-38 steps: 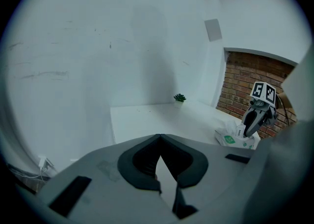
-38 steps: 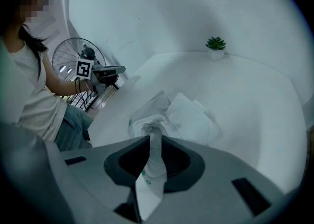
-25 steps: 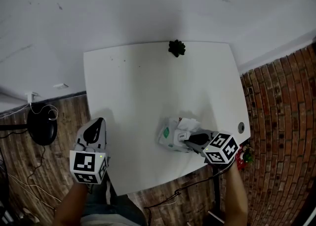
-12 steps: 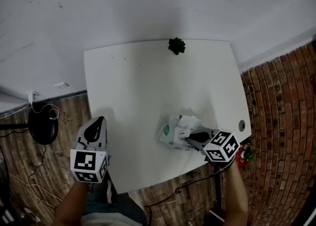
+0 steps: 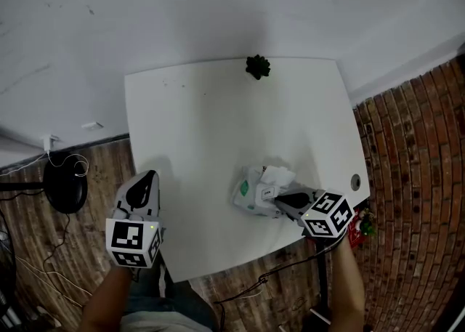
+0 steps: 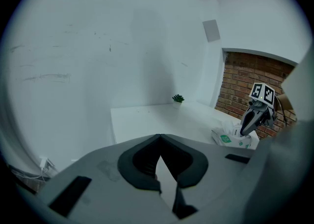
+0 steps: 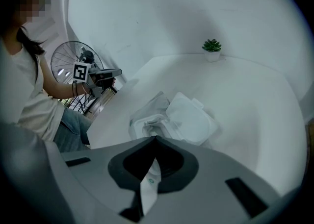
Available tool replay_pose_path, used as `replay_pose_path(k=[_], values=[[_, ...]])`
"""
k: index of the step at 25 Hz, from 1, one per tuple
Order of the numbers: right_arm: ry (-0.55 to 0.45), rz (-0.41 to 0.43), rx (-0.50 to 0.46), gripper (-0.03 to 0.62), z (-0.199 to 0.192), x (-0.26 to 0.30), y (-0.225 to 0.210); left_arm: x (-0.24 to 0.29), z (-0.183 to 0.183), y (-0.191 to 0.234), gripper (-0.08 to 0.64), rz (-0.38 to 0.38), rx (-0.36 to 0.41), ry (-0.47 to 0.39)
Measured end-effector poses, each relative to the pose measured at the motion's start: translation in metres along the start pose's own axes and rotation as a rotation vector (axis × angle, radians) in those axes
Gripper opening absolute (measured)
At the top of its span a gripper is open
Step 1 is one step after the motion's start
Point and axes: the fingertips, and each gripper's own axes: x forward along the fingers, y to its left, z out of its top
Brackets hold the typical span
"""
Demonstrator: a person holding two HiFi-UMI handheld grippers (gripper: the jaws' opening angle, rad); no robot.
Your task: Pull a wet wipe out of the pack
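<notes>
Table [image 5: 203, 127]: white, standing against a pale wall, with brick [image 5: 414, 178] showing to its right.
Plant [image 5: 256, 67]: a small green one, sitting at the table's far edge, well apart from everything else.
Pack [image 5: 249, 194]: lying on the table near the near right corner, its white lid [image 7: 189, 117] hanging open on the far side.
Wipe [image 7: 149, 126]: crumpled white material is showing in the pack's opening; it is lying inside, not pulled clear.
Right gripper [image 5: 275, 196]: reaching in from the near right, with its tip touching the pack's near side.
Right jaws: closing on a narrow white strip [image 7: 149, 181] that carries a small green mark; whether this strip is wrapper or wipe cannot be told.
Left gripper [image 5: 145, 178]: hovering at the table's near left edge, well apart from the pack and pointing toward the far wall.
Left jaws: pressing together at the tips, with nothing between them.
Person: a pale sleeve [image 7: 24, 100] and jeans are showing at the left of the right gripper view.
</notes>
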Motion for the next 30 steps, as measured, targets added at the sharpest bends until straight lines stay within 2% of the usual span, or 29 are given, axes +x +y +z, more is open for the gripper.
replay_pose_path(k=[7,13,21,30], values=[[-0.011,-0.016,-0.009,0.002,0.001,-0.002,-0.001,-0.004,-0.001,-0.003,0.000,-0.002,0.003,-0.001],[0.020,0.004,-0.031,0.060,0.001,-0.001,-0.002,-0.006,-0.004,0.001,0.000,0.007,-0.001,0.004],[0.084,0.064,-0.056,0.071,0.005,0.008,0.001,-0.005,-0.008,0.007,0.000,0.015,-0.008,0.012],[0.110,0.068,-0.073,0.083,0.008,0.012,0.003,-0.005,-0.009,0.013,0.000,0.012,-0.010,0.016]])
